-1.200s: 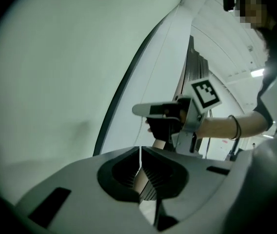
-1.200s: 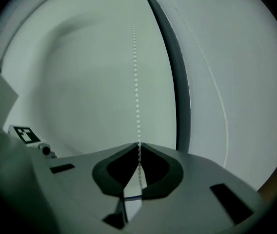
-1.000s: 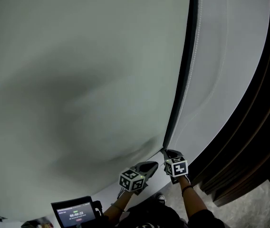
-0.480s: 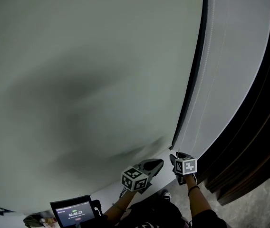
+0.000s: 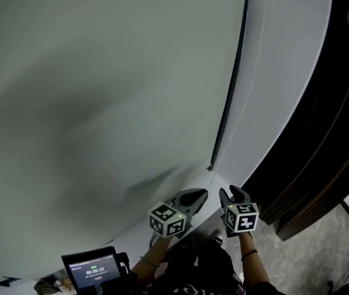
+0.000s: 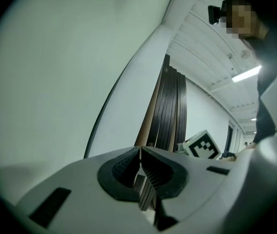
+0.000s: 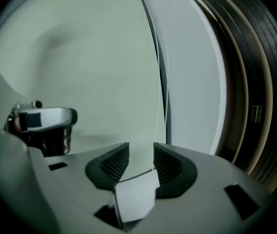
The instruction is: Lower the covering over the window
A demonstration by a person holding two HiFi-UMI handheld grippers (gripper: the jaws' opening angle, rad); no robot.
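Grippers sit at the bottom centre of the head view, on the person's forearms. The right gripper (image 5: pixel 231 193) has just been opening its jaws. They now stand wide apart with nothing between the ribbed pads. It has also drawn back, down and to the right, from the lower corner of the covering, where it sat a second ago. Just to its left, the left gripper (image 5: pixel 194 196) has its jaws closed tip to tip on nothing. Beyond them the covering (image 5: pixel 101 103), a plain pale grey-green blind, fills the upper left and centre of the frame. Its bottom edge slants toward the lower left, close above the grippers. A thin bead chain (image 7: pixel 166 112) hangs beside the dark frame strip (image 5: pixel 231 91) at the blind's right edge, apart from both grippers. Farther right are a second pale panel (image 5: pixel 279 91) and dark stacked boards (image 5: pixel 328 140). The right gripper seems to have let go of the chain, and with the blind hanging this low, the lowering looks finished or nearly so.
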